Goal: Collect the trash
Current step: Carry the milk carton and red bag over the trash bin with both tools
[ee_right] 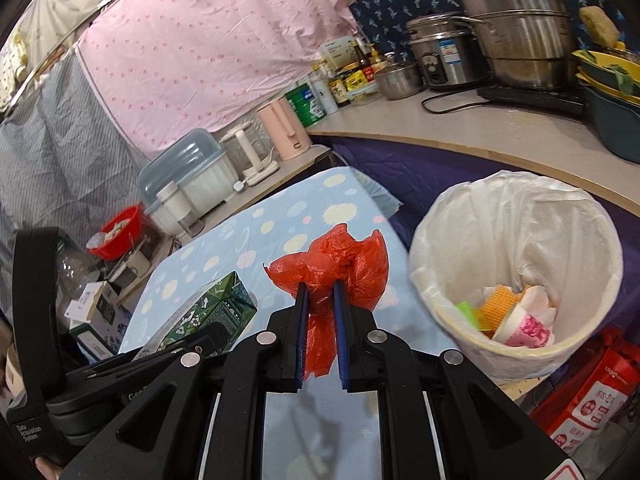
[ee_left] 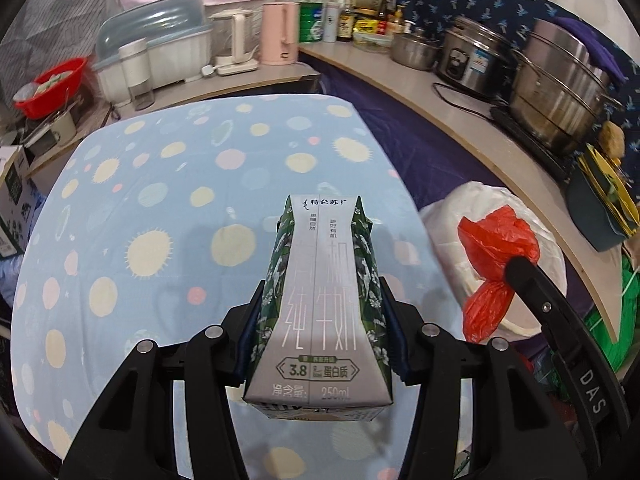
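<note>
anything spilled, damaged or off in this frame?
No spill shows. The milk carton in the left claw is pinched in at its middle, so it looks crushed. The right claw holds a crumpled red bag beside the bin, which already holds trash.

Red bag between fingers
</note>
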Available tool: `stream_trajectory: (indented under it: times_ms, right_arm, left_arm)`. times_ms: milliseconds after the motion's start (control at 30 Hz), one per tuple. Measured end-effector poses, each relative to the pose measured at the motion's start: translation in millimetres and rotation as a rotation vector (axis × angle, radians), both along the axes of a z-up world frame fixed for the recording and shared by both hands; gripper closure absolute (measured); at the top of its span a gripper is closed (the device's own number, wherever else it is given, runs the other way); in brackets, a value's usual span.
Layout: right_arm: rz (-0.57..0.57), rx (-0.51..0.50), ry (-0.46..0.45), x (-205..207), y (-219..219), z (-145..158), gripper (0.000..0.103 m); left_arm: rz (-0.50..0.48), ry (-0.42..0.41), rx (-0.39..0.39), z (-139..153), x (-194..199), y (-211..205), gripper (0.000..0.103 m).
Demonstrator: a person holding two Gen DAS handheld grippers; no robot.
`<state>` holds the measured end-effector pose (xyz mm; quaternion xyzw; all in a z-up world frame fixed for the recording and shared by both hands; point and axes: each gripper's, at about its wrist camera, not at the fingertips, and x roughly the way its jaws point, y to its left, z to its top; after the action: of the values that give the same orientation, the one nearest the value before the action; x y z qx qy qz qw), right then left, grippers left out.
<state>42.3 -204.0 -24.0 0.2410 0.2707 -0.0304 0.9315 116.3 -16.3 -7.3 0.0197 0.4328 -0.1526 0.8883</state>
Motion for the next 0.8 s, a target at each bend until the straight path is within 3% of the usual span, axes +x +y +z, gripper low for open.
stream_trajectory:
  times_ms: [400, 800]
  right_arm:
    - [-0.15, 0.035, -0.02, -42, -79, -2, 0.091]
    - [-0.238, 0.038, 0.0, -49, -148, -16, 0.091]
  left_arm:
    - [-0.144, -0.05, 0.031, 12, -25, -89, 0.054]
    - [-0.246, -0.048, 0.066, 3, -33, -170, 0.054]
